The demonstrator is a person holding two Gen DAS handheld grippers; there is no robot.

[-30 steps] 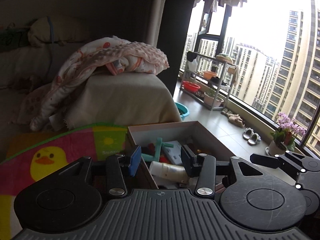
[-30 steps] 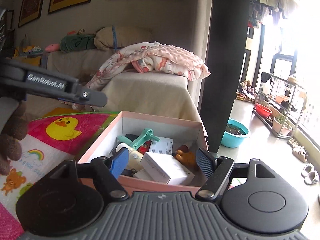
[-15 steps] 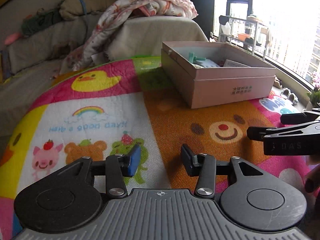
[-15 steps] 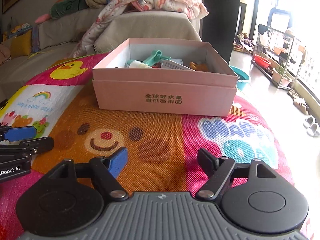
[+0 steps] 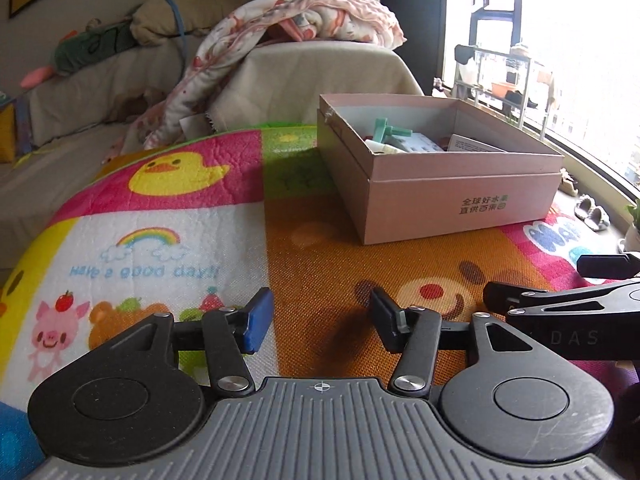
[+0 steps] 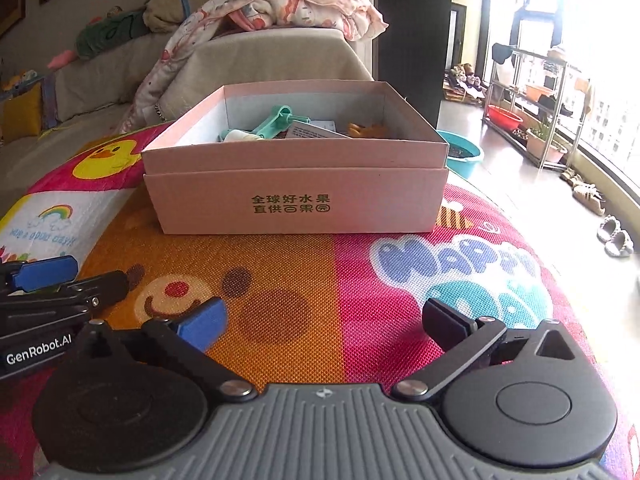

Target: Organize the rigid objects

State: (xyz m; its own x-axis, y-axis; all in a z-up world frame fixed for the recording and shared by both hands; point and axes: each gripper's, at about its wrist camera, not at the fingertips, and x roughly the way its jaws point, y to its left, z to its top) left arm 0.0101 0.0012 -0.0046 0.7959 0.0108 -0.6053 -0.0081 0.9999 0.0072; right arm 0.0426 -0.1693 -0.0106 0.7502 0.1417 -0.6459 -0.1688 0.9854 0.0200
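Compared with one second ago, both tools now sit low over the play mat point(image 6: 304, 280) instead of above the box. The left tool point(image 5: 320, 316) and the right tool point(image 6: 324, 320) have just been opening; each stands wide apart with nothing between the fingers. Farther on the mat stands one pink box point(image 6: 296, 200), holding one teal plastic piece point(image 6: 276, 120), one white bottle point(image 6: 240, 135), one white carton point(image 6: 310, 131) and one orange item point(image 6: 366, 130). Behind it is one sofa point(image 6: 264, 56) with one blanket point(image 6: 288, 8).
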